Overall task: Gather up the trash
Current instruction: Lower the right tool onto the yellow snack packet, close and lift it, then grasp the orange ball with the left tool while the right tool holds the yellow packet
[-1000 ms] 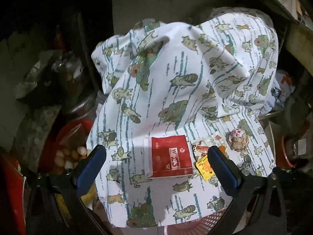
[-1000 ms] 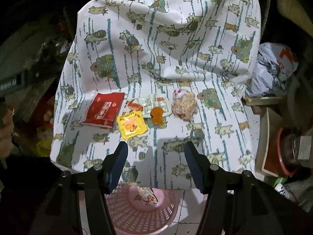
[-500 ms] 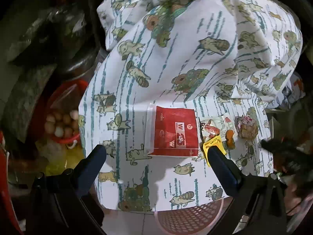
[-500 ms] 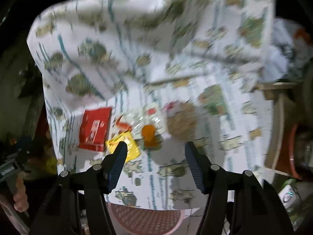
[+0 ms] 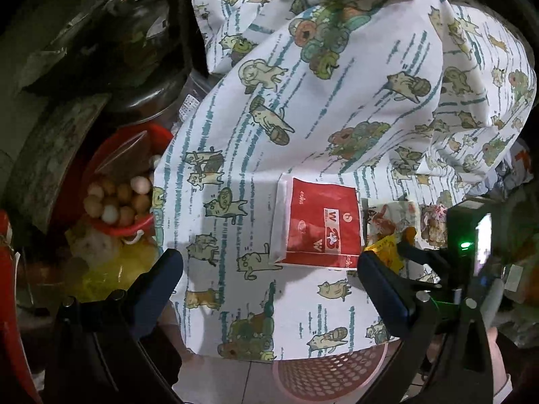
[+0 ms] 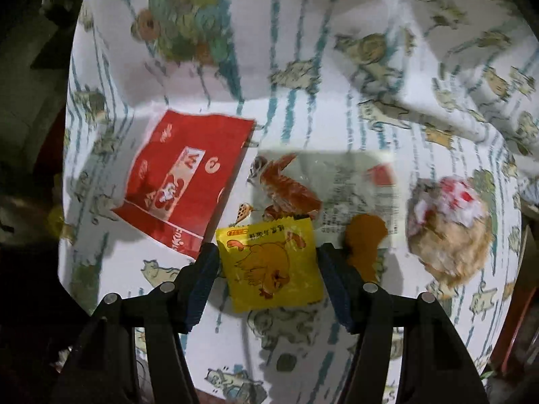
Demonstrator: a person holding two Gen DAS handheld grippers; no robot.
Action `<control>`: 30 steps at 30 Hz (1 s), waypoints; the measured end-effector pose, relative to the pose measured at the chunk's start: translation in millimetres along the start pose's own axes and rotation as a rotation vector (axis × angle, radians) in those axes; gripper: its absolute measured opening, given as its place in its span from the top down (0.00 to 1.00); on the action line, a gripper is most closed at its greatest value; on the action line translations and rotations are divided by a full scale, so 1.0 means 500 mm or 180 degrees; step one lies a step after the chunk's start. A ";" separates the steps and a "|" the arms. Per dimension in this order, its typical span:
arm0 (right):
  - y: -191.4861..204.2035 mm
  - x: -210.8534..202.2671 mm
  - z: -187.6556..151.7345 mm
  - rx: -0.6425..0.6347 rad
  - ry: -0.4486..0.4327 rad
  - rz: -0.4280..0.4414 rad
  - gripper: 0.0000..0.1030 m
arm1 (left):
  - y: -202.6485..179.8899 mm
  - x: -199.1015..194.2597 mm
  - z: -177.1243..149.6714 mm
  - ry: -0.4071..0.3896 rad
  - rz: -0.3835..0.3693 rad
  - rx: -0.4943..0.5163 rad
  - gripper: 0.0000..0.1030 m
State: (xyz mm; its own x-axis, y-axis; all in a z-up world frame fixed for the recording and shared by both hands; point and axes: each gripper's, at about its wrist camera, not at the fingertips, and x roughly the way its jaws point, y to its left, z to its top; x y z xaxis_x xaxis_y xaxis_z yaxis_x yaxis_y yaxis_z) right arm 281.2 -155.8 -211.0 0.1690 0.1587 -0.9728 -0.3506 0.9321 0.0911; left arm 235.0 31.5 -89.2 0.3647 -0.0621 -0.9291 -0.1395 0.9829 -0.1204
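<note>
Descent marks the change on the right: a second ago the right gripper (image 6: pixel 266 269) hung well back from the litter with a pink basket showing under its fingers, and now its two blue pads stand on either side of the yellow packet (image 6: pixel 273 264), which lies flat on the printed cloth (image 6: pixel 303 121). The jaws are spread and released; the left pad is just beside the packet's left edge and the right pad just beside its right edge, though blur leaves it unclear whether either one touches.

Just beyond the right pad sits a small orange scrap (image 6: pixel 365 239). Ahead of the packet lies a clear wrapper (image 6: pixel 323 188) with a red crab-like print, its near edge tucked under the packet's top. Farther left of the claw is the red sachet (image 6: pixel 183 181), and to the far right a crumpled brownish wad (image 6: pixel 448 225). Motion smear softens the cloth's pattern and all small print.

The left gripper (image 5: pixel 269 279) has eased closer to the cloth than it was a second ago, so the red sachet (image 5: pixel 320 225) looms larger, ahead of its gap and toward the right finger. Its jaws are wide apart and empty. The yellow packet (image 5: pixel 384 252) shows only as a sliver beyond that right finger, mostly hidden by the right gripper's dark body. Below the cloth's hem, a pink basket (image 5: pixel 330 370) is half covered. Off to the left, a red bowl (image 5: pixel 134 229) of pale round items sits in shadow.
</note>
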 end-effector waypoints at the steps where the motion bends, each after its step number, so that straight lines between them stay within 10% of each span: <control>1: 0.006 0.002 0.000 -0.0059 -0.0027 -0.0063 0.37 | 0.001 -0.002 0.001 -0.0005 -0.0009 0.0006 0.00; 3: 0.019 0.008 -0.001 -0.0187 -0.0006 -0.0173 0.37 | -0.001 -0.006 0.001 -0.0022 -0.0023 0.0028 0.00; 5: 0.025 0.004 -0.006 -0.0232 0.0005 -0.0161 0.65 | -0.004 -0.009 0.001 -0.0031 -0.0028 0.0053 0.00; 8: 0.017 -0.024 -0.017 -0.0139 0.0010 0.0005 0.73 | -0.008 -0.008 0.001 -0.0016 -0.0037 0.0077 0.00; 20: -0.082 -0.315 -0.088 0.0176 -0.0838 0.0521 0.73 | -0.045 0.046 -0.010 0.0128 0.0010 0.0198 0.01; 30: -0.206 -0.311 -0.118 0.0774 -0.0905 0.0487 0.73 | -0.164 0.112 -0.053 0.0497 -0.0228 0.0497 0.22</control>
State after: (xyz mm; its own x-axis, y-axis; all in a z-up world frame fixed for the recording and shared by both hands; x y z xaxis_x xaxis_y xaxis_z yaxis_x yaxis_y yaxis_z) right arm 236.8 -295.9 -81.6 0.3918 0.3534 -0.8494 -0.1691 0.9352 0.3111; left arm 242.7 -57.4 -140.6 0.2199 -0.1469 -0.9644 0.0303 0.9892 -0.1437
